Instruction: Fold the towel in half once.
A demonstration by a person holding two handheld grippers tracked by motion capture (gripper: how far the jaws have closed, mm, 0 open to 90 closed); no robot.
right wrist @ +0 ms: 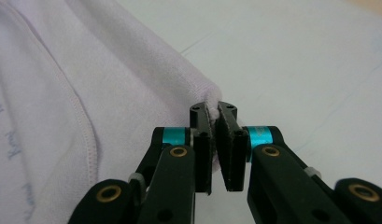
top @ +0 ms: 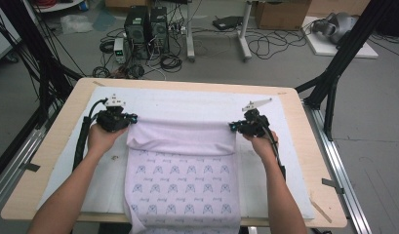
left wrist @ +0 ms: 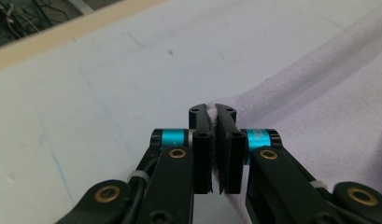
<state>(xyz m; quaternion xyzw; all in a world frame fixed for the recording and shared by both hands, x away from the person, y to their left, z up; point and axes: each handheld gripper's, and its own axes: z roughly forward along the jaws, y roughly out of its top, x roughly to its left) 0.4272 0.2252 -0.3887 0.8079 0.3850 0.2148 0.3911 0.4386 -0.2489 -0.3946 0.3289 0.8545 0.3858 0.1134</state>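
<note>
Lilac cloth point(top: 182, 161), near end cut off, seemingly pinched by both grippers.

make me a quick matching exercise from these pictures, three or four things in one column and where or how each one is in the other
Things:
1. left gripper
2. right gripper
3. garment
4. white mat

States:
A. covers the tabletop
B. shut on the garment's left corner
C. lilac, printed, hanging over the near table edge
D. shut on the garment's right corner

Pairs: 1-B, 2-D, 3-C, 4-A
</note>
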